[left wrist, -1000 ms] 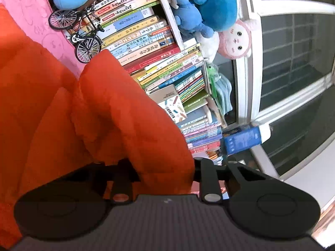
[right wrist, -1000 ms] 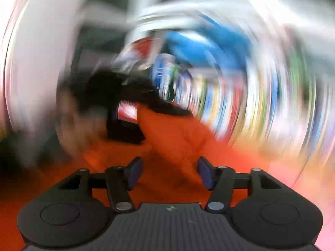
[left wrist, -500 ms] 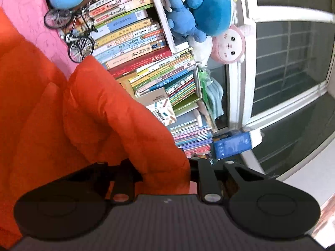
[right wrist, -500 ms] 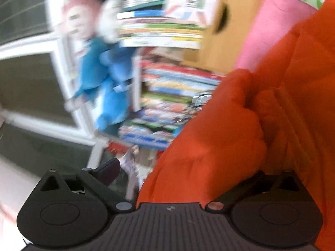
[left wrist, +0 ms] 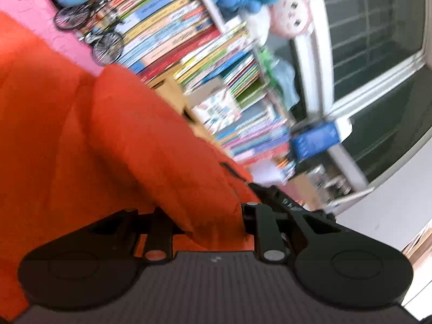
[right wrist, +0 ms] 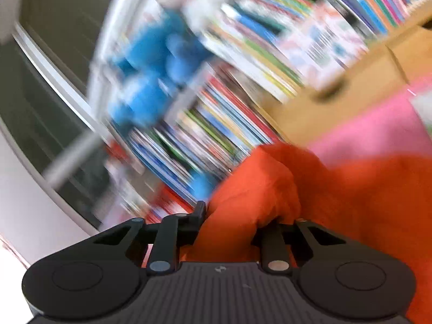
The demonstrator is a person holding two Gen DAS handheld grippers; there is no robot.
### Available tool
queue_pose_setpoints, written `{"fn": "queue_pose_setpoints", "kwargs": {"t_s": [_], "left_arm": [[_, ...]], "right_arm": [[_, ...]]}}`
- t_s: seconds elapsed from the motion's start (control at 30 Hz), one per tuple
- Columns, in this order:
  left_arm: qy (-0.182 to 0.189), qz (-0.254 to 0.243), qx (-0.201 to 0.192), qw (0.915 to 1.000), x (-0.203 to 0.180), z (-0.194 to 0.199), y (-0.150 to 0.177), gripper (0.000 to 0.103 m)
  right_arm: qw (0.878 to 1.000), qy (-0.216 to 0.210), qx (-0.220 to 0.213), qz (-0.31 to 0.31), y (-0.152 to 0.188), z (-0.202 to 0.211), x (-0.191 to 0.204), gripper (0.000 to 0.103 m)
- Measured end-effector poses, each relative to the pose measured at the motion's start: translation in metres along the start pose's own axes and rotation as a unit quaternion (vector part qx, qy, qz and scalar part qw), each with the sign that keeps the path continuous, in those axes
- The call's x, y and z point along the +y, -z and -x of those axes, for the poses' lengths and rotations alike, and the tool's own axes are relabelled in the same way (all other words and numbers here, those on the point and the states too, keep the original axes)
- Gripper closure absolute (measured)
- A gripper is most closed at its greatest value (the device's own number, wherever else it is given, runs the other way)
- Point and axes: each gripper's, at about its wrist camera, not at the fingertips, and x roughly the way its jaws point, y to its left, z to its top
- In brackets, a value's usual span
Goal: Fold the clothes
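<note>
Both grippers hold the same orange garment up in front of the bookshelf, and the whole scene is tilted and smeared with motion. The left gripper has a thick bunch of the orange cloth wedged between its fingers, which pinch it from both sides; the fabric billows up and away from it, covering the part of the shelf nearest the toy bicycle. The right gripper also clamps a puffy fold of the garment, its fingertips buried in the cloth. Beyond the garment, on the shelf side, lies a pink sheet. A blue plush toy sits on the bookshelf, with a pink-and-white plush beside it, next to the window frame.
</note>
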Motion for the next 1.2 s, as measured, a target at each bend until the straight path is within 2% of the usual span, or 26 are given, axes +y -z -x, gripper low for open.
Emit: {"fn": "queue_pose_setpoints", "kwargs": {"t_s": [0.1, 0.17, 0.2, 0.23, 0.3, 0.33, 0.4, 0.47, 0.5, 0.57, 0.63, 0.7, 0.77, 0.83, 0.9, 0.97, 1.0, 1.07, 1.1, 1.17, 1.2], "left_arm": [[-0.037, -0.032, 0.029, 0.9984, 0.001, 0.003, 0.015, 0.080], [-0.073, -0.089, 0.024, 0.9931, -0.010, 0.011, 0.027, 0.080], [-0.093, -0.132, 0.011, 0.9868, -0.019, 0.017, 0.033, 0.077], [-0.110, -0.181, -0.010, 0.9773, -0.032, 0.026, 0.040, 0.077], [-0.142, -0.278, -0.057, 0.9484, -0.059, 0.046, 0.053, 0.074], [-0.148, -0.311, -0.076, 0.9358, -0.072, 0.055, 0.058, 0.071], [-0.155, -0.352, -0.112, 0.9164, -0.093, 0.067, 0.063, 0.065], [-0.204, -0.376, -0.165, 0.8888, -0.108, 0.065, 0.060, 0.058], [-0.220, -0.387, -0.175, 0.8781, -0.114, 0.058, 0.057, 0.058], [-0.248, -0.404, -0.171, 0.8636, -0.117, 0.032, 0.051, 0.058], [-0.297, -0.413, -0.146, 0.8486, -0.106, -0.005, 0.051, 0.058], [-0.321, -0.411, -0.130, 0.8432, -0.093, -0.015, 0.055, 0.059], [-0.342, -0.408, -0.116, 0.8385, -0.081, -0.022, 0.059, 0.059], [-0.362, -0.405, -0.102, 0.8333, -0.068, -0.029, 0.064, 0.059], [-0.382, -0.401, -0.088, 0.8276, -0.055, -0.036, 0.068, 0.059], [-0.393, -0.408, -0.097, 0.8185, -0.061, -0.034, 0.072, 0.059], [-0.398, -0.414, -0.105, 0.8123, -0.064, -0.035, 0.073, 0.058], [-0.411, -0.425, -0.109, 0.7994, -0.068, -0.040, 0.074, 0.058], [-0.417, -0.428, -0.107, 0.7948, -0.069, -0.044, 0.074, 0.057], [-0.425, -0.425, -0.098, 0.7929, -0.063, -0.049, 0.073, 0.056], [-0.428, -0.424, -0.093, 0.7922, -0.060, -0.050, 0.074, 0.056]], "right_arm": [[0.997, 0.047, 0.040, 0.034, 0.021, 0.005, -0.004, 0.084], [0.993, 0.077, 0.056, 0.075, 0.033, 0.010, 0.000, 0.084], [0.989, 0.088, 0.059, 0.102, 0.036, 0.012, 0.007, 0.084], [0.984, 0.099, 0.060, 0.133, 0.040, 0.014, 0.015, 0.084], [0.972, 0.122, 0.054, 0.191, 0.046, 0.017, 0.029, 0.083], [0.966, 0.131, 0.050, 0.215, 0.050, 0.017, 0.035, 0.083], [0.960, 0.143, 0.041, 0.236, 0.055, 0.017, 0.038, 0.082], [0.954, 0.158, 0.029, 0.254, 0.057, 0.016, 0.040, 0.080], [0.949, 0.164, 0.024, 0.270, 0.059, 0.015, 0.041, 0.078], [0.935, 0.184, 0.013, 0.303, 0.066, 0.012, 0.049, 0.071], [0.927, 0.198, 0.007, 0.319, 0.072, 0.012, 0.054, 0.067], [0.921, 0.206, 0.001, 0.330, 0.074, 0.017, 0.059, 0.053], [0.911, 0.215, -0.017, 0.352, 0.080, 0.030, 0.064, 0.020], [0.895, 0.226, -0.038, 0.382, 0.086, 0.045, 0.068, 0.014], [0.873, 0.252, -0.064, 0.413, 0.091, 0.055, 0.072, 0.015], [0.851, 0.276, -0.093, 0.438, 0.096, 0.062, 0.078, 0.018], [0.848, 0.275, -0.101, 0.441, 0.097, 0.062, 0.083, 0.021], [0.845, 0.271, -0.114, 0.446, 0.100, 0.061, 0.093, 0.041], [0.849, 0.266, -0.107, 0.444, 0.101, 0.057, 0.096, 0.044], [0.851, 0.261, -0.080, 0.448, 0.105, 0.043, 0.096, 0.052], [0.849, 0.269, -0.067, 0.449, 0.107, 0.036, 0.093, 0.052]]}}
